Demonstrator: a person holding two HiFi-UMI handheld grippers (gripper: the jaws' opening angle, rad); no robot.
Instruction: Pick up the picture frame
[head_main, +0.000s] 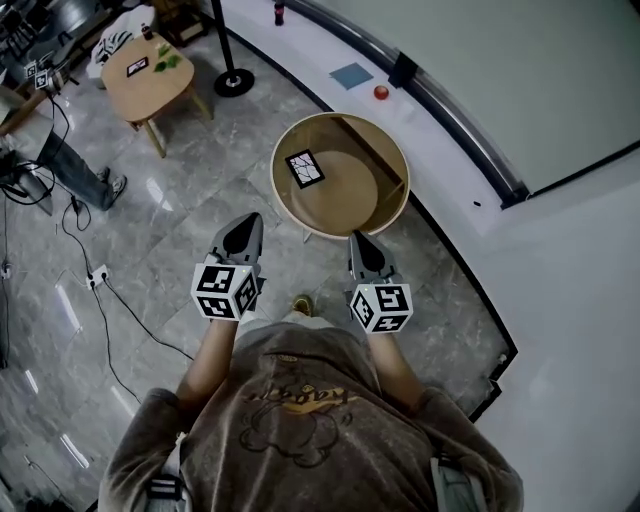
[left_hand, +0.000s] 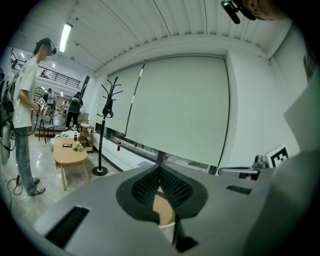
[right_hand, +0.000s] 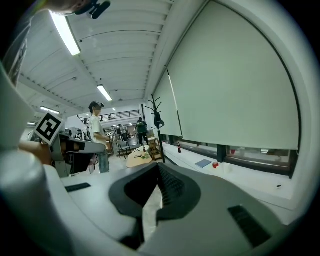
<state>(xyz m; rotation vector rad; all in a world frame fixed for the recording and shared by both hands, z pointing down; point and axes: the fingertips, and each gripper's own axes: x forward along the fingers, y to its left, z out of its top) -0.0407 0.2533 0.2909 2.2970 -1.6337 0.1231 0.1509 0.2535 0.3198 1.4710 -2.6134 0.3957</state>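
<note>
Closed, empty left gripper (left_hand: 160, 171) near, coat stand (left_hand: 103, 131) far behind, low wooden table (left_hand: 69, 153) far left, person (left_hand: 24, 107) standing beside it.

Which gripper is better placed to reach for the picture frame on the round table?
Left, probably, though narrowly. The picture frame lies on the round table's left half, on the left gripper's side. The right gripper is about as near; both are shut.

The picture frame (head_main: 305, 168) holds a design too small to tell.
</note>
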